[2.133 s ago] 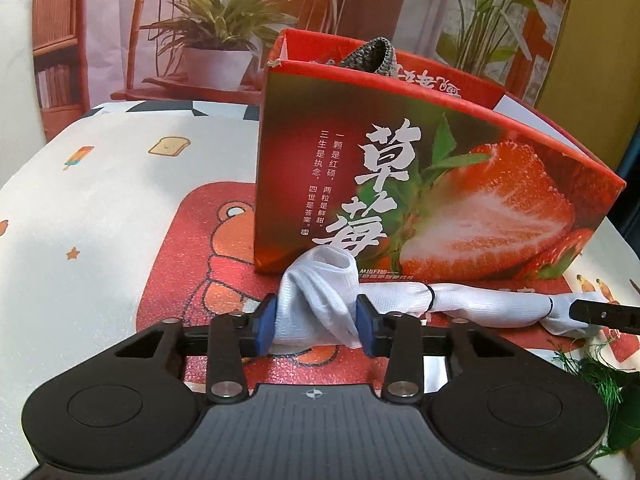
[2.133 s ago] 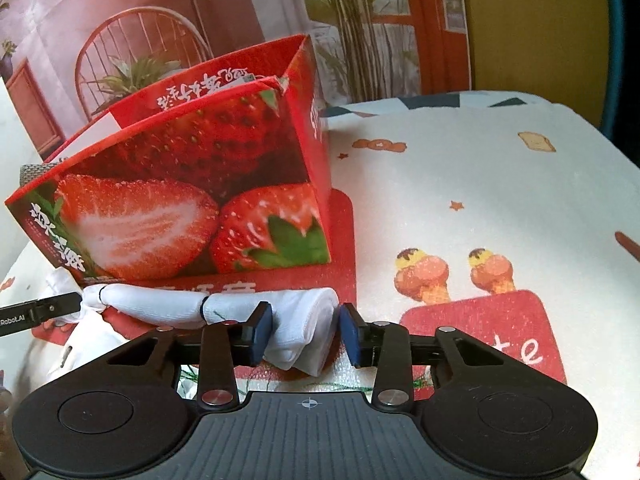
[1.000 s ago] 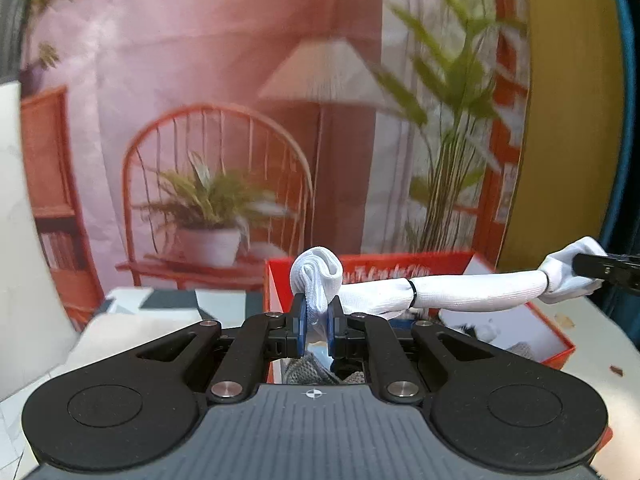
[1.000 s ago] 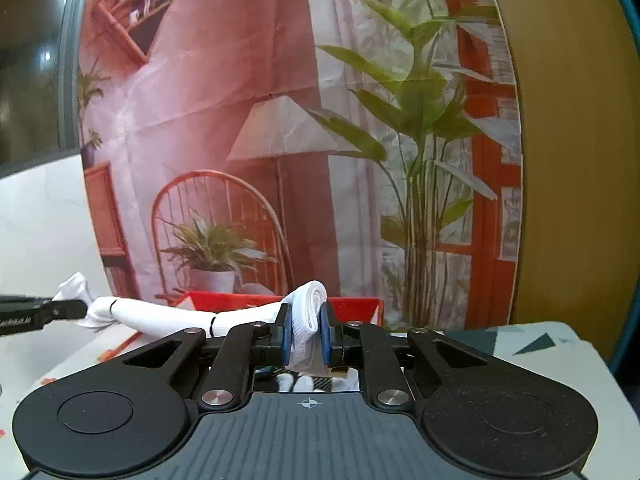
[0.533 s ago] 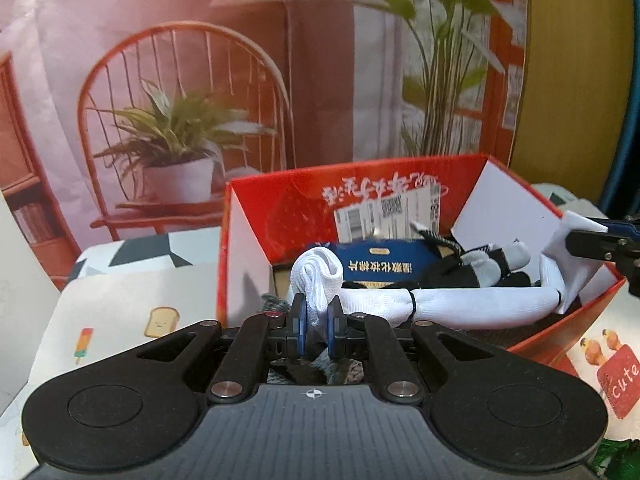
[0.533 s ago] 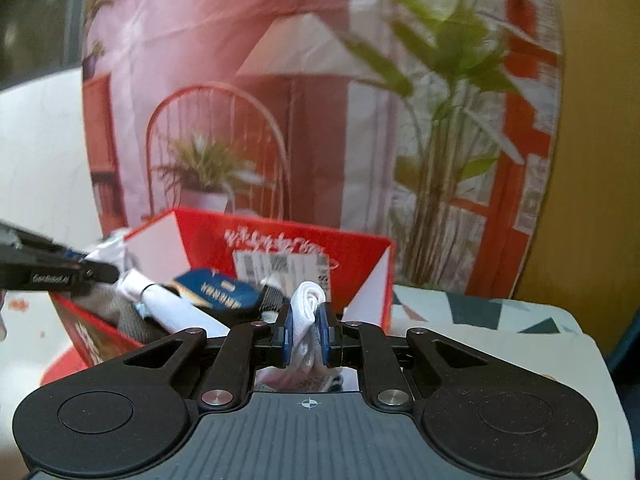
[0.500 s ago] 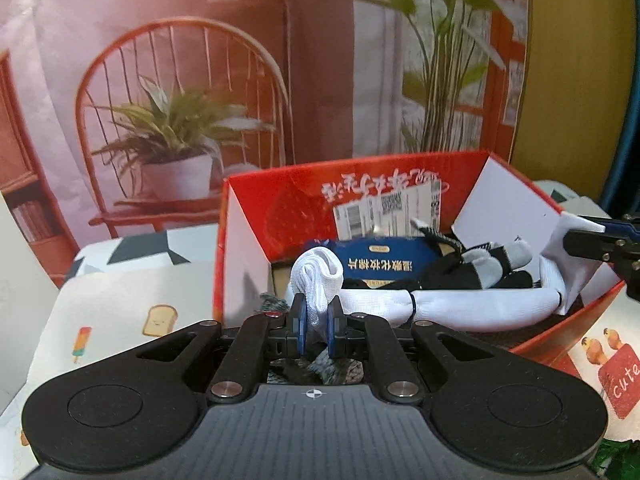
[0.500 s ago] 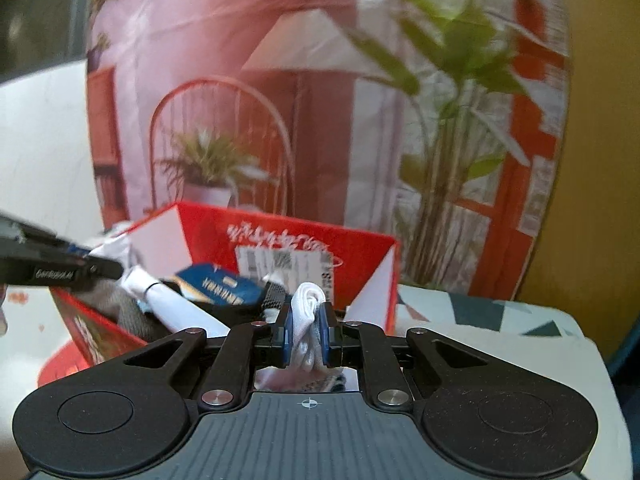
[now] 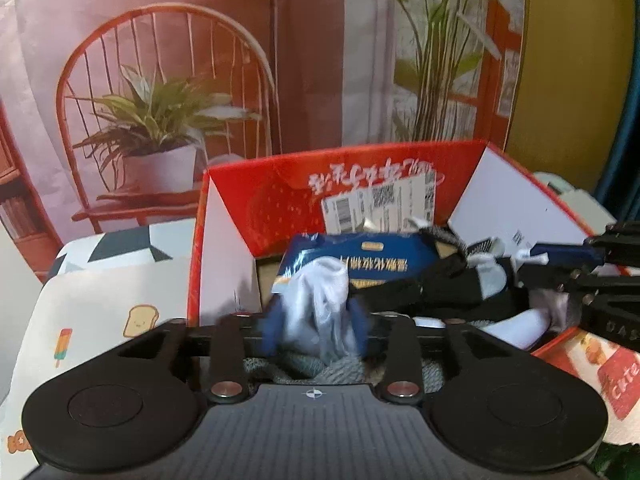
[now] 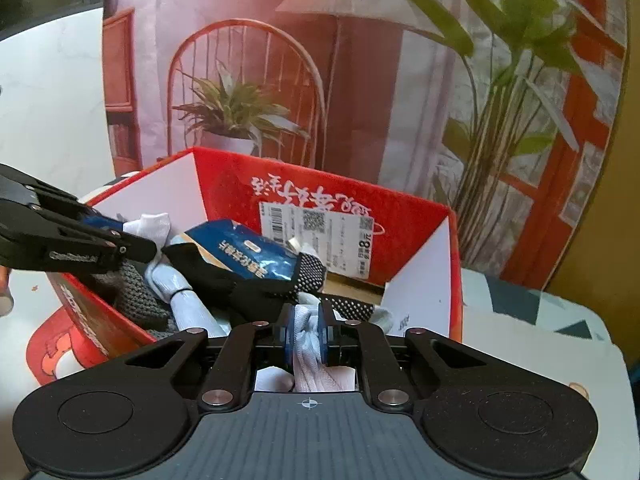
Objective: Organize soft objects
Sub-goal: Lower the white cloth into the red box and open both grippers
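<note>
My views are warmly, evenly lit; fisheye bends the edges, corners vignette, and my left pads (image 9: 272, 330) blur.

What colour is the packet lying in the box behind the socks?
Blue with gold lettering; the packet shows best in the right wrist view.

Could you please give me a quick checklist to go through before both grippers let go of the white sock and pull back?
1. Sock over the red box, not the table: ok.
2. Left gripper releasing: ok, its jaws are opening, with the sock's end loose between them.
3. Right gripper releasing: not ok, it is clamped on the other end.
4. Sock lying fully inside the box: cannot tell, its middle is hidden among the black gloves.
5. Blue packet and gloves clear of the fingers: ok in both views.
6. Way out over the box rim free: ok.
</note>
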A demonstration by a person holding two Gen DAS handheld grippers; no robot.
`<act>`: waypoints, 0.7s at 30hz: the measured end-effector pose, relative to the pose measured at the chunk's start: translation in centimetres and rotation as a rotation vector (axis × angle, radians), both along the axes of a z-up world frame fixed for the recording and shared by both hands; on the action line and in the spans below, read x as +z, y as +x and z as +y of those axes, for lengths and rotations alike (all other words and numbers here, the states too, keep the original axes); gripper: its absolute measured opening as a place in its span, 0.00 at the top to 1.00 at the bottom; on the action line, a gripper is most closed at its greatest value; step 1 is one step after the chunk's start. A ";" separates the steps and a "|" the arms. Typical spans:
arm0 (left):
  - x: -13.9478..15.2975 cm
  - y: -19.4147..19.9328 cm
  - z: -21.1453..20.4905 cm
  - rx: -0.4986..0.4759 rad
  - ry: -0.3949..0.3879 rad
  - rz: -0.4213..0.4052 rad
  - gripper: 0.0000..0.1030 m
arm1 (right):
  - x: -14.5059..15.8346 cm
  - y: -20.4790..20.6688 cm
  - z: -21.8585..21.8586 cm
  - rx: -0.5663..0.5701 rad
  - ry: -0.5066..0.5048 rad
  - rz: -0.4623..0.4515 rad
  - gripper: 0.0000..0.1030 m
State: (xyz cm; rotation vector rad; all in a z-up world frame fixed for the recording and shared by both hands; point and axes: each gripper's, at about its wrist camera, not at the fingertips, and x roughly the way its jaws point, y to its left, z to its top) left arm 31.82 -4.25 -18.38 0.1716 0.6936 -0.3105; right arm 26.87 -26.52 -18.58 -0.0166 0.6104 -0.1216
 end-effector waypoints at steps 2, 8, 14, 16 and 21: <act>0.6 -0.5 0.0 -0.006 -0.020 -0.032 0.43 | 0.1 -0.3 -0.2 -0.009 0.008 -0.004 0.78; 2.4 -2.8 -0.2 -0.027 -0.052 -0.123 0.11 | 1.3 -1.7 -0.1 -0.027 0.008 -0.070 0.42; 3.8 -5.2 0.3 -0.005 -0.076 -0.169 0.01 | 2.8 -3.5 0.1 -0.041 0.026 -0.142 0.05; 4.0 -6.0 0.8 0.018 -0.101 -0.172 0.00 | 3.3 -4.2 0.1 -0.045 0.037 -0.167 0.01; 4.2 -8.2 2.0 0.056 -0.132 -0.178 0.00 | 4.1 -6.1 0.1 -0.053 0.082 -0.211 0.01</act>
